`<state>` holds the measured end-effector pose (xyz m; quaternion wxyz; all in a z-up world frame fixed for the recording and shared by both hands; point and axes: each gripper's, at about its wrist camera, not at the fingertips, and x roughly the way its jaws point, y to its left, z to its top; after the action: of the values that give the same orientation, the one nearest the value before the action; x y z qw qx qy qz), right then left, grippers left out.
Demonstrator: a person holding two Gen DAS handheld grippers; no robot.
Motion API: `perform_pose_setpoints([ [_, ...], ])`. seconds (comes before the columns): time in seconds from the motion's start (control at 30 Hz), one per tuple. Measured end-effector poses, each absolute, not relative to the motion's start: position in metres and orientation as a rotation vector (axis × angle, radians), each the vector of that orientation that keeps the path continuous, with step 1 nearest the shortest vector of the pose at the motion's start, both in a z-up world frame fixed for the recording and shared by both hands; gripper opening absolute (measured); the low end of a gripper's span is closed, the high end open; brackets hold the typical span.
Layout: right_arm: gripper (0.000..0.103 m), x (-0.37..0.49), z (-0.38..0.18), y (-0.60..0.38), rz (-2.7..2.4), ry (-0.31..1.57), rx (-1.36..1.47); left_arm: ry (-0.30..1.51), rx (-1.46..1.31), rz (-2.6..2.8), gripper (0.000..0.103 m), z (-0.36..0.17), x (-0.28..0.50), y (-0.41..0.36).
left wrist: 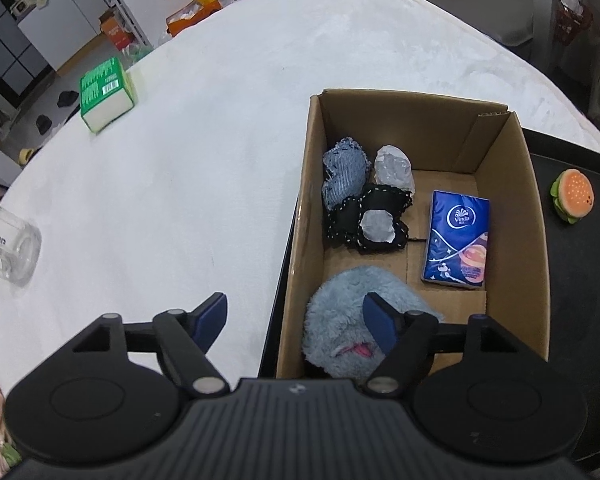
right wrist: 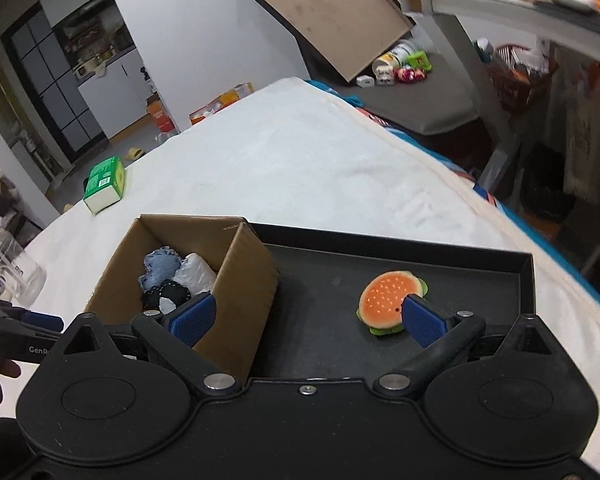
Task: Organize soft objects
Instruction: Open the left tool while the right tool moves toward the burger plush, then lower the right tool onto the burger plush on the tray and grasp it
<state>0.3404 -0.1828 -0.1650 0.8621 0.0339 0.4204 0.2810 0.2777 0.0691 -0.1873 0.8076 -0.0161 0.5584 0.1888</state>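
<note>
I have the left gripper (left wrist: 296,324) over the near end of the cardboard box (left wrist: 534,216), its fingers released and spread, one above the white cover and one above the fluffy blue toy (left wrist: 340,320) that lies inside; nothing is between them. The box also holds small cloth pouches (left wrist: 366,200) and a blue tissue pack (left wrist: 456,240). The right gripper (right wrist: 306,314) has its fingers parted too, holding nothing, and the burger toy (right wrist: 388,302) sits on the black tray (right wrist: 460,280) just beyond its right finger (right wrist: 420,318), off-centre. I judge the burger to be the next piece to pick up, so I should shift right until it sits squarely between the fingers, come down low and close gently, since it looks squashy and could pop out sideways. The box wall stands close to my left finger (right wrist: 192,316) and could snag it; the tray rim is low but near. A green pack (left wrist: 106,94) and a glass jar (left wrist: 10,248) lie well apart on the bed (left wrist: 220,140), clear of the work.
</note>
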Motion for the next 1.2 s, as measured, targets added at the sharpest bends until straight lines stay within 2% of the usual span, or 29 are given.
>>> perform_pose_setpoints([
  [0.7, 0.100, 0.387, -0.227, -0.198, 0.421, 1.029, 0.141, 1.197, 0.085, 0.391, 0.076, -0.180, 0.307, 0.057],
  [0.97, 0.099, 0.390, -0.236, -0.189, 0.420, 1.025, 0.103, 1.200, 0.098, 0.396, 0.076, -0.178, 0.310, 0.058],
  [1.07, 0.084, 0.390, -0.240, -0.186, 0.438, 1.039, 0.076, 1.199, 0.104, 0.397, 0.076, -0.175, 0.309, 0.059],
  [1.13, 0.050, 0.388, -0.241, -0.185, 0.455, 1.055, 0.059, 1.195, 0.104, 0.392, 0.076, -0.172, 0.309, 0.059],
  [1.2, 0.030, 0.385, -0.243, -0.184, 0.457, 1.082, 0.026, 1.188, 0.102, 0.389, 0.076, -0.170, 0.309, 0.059],
])
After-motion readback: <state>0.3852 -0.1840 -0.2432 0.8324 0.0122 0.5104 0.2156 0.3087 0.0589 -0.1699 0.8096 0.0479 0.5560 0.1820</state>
